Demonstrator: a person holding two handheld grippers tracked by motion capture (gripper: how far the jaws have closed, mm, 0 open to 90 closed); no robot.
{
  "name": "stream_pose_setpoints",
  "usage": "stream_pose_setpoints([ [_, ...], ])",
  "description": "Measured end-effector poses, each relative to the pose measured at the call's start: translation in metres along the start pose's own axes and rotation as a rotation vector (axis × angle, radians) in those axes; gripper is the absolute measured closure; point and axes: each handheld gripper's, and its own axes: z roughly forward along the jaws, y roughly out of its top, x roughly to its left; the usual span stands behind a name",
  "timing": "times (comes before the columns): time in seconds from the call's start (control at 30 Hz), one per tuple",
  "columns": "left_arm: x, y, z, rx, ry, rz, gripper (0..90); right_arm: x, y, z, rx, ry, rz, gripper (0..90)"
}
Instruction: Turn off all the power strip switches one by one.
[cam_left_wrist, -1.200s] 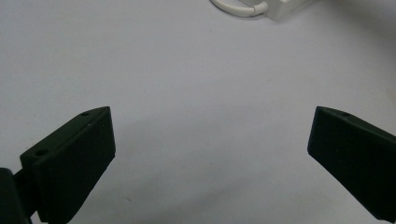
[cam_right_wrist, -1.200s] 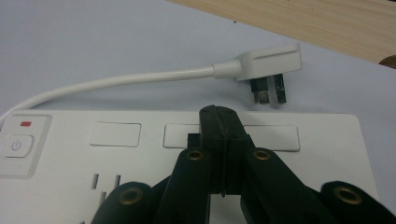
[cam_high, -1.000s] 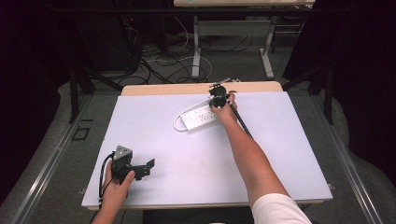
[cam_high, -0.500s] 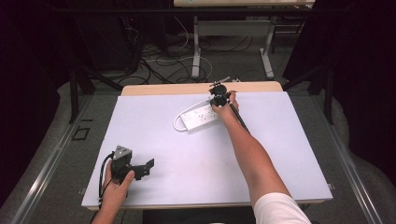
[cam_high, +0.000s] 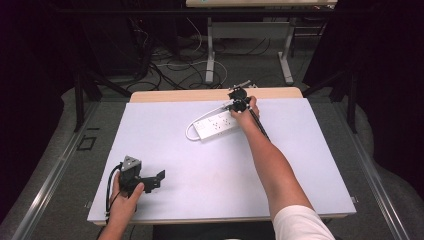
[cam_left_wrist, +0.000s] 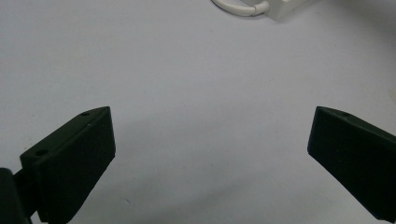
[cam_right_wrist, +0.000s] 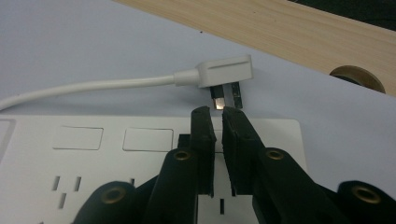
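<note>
My right gripper (cam_right_wrist: 218, 112), jaws nearly together, empty, sits over strip (cam_right_wrist: 93, 154); plug (cam_right_wrist: 226, 71) just beyond, upper centre; left gripper (cam_left_wrist: 210, 154) spread wide, far off

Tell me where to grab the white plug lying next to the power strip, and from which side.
Grip the white plug by its flat body, across the two broad faces, probably from the end opposite its cord. The metal pins point toward the power strip, so keep the right tool off them and off the cord.
</note>
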Motion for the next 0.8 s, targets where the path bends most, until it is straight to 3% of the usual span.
stream_pose_setpoints([
  [0.13, 0.0, 0.0, 0.0, 0.0, 0.003, -0.003, 0.8, -0.003, 0.0, 0.0, -0.001, -0.018, -0.014, 81.3],
  [0.5, 0.0, -0.001, -0.001, -0.005, 0.008, -0.011, 0.8, -0.015, 0.0, -0.002, -0.003, -0.033, 0.01, 81.3],
  [0.8, 0.001, -0.001, -0.001, -0.007, 0.01, -0.014, 0.7, -0.019, -0.001, 0.002, 0.004, -0.023, 0.016, 83.2],
])
